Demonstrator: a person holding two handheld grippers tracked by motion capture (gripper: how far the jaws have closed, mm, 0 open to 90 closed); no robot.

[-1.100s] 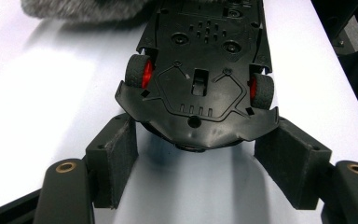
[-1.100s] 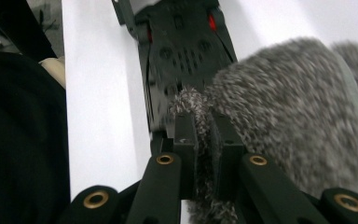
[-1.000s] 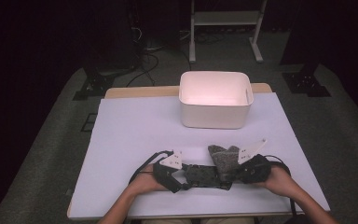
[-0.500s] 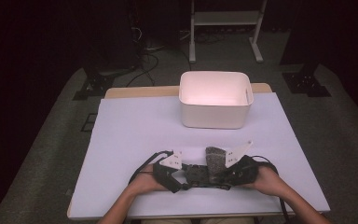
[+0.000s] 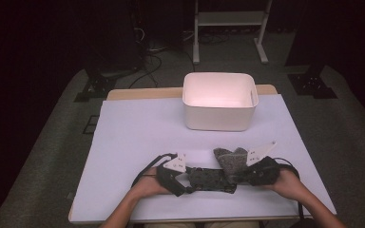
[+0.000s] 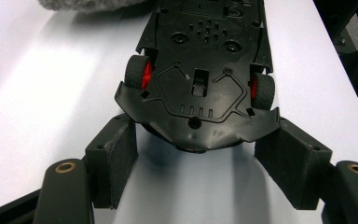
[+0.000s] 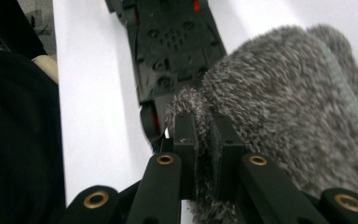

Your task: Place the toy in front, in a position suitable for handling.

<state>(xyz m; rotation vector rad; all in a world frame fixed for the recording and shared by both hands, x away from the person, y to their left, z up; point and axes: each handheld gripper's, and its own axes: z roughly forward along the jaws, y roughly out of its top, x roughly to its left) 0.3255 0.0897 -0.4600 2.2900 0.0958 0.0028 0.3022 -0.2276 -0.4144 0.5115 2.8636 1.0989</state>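
The toy car point(image 6: 200, 70) lies belly-up on the white worktop point(image 5: 138, 137), its end between the left tongs point(image 6: 200, 158), whose pads stand apart beside it. The right tongs point(image 7: 203, 140) are clamped on the grey fuzzy cloth point(image 7: 289, 93), which touches the car's other end

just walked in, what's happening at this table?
A person works two handheld grippers at the near edge of the white table. The left gripper has its pads on either side of one end of an upside-down black toy car with red wheel hubs; whether they press on it is unclear. The right gripper is shut on a fuzzy grey cloth lying over the car's other end. A white bin sits apart, farther back on the table.
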